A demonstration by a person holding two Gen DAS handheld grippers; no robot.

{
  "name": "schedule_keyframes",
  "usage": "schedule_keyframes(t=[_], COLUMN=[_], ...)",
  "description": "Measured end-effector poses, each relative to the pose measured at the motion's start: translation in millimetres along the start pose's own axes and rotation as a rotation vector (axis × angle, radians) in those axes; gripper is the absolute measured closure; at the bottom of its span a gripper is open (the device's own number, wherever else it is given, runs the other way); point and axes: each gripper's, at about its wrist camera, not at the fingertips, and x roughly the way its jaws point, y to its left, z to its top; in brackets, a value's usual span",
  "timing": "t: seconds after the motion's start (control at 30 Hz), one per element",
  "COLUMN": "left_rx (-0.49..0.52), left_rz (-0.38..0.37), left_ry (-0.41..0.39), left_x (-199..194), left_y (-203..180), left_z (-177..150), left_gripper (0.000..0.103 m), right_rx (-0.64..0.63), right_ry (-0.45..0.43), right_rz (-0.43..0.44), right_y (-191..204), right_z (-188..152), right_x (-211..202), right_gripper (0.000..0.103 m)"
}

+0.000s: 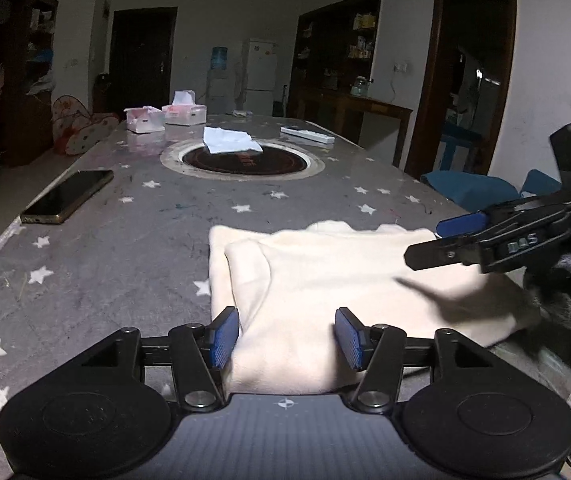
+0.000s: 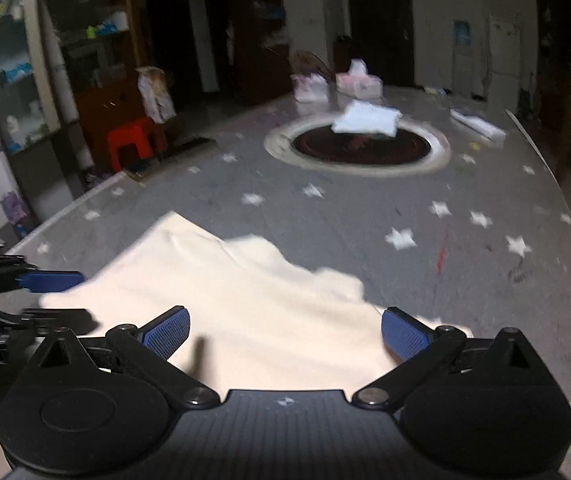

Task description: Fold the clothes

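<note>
A cream garment (image 1: 325,280) lies folded flat on the grey star-patterned table (image 1: 125,248) near its front edge. It also shows in the right wrist view (image 2: 245,300). My left gripper (image 1: 287,338) is open and empty, its blue pads just above the garment's near edge. My right gripper (image 2: 285,334) is open and empty over the garment's near side. In the left wrist view the right gripper (image 1: 441,240) hangs over the garment's right end. In the right wrist view the left gripper (image 2: 69,296) is at the garment's left edge.
A phone (image 1: 67,196) lies at the table's left edge. A round dark inset (image 1: 243,158) with a white cloth (image 1: 229,140) sits mid-table. Tissue boxes (image 1: 185,112) and a white strip (image 1: 305,134) are at the far end. A blue chair (image 1: 469,188) stands right.
</note>
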Motion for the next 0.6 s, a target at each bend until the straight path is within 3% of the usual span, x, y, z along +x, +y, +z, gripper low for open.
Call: schedule_keyframes(t=[0.17, 0.3, 0.6], left_rx=[-0.001, -0.010, -0.001], left_rz=[-0.001, 0.008, 0.009], left_ry=[-0.019, -0.011, -0.047], left_x=[-1, -3, -8], left_y=[-1, 0, 0], left_z=[4, 1, 11], left_gripper=[0.046, 0.045, 0.043], right_rx=[-0.009, 0.022, -0.036], right_ry=[0.049, 0.126, 0.050], right_rz=[0.078, 0.065, 0.042], right_y=[8, 4, 25], right_z=[13, 15, 12], right_x=[12, 42, 11], right_gripper=[0.000, 0.000, 0.000])
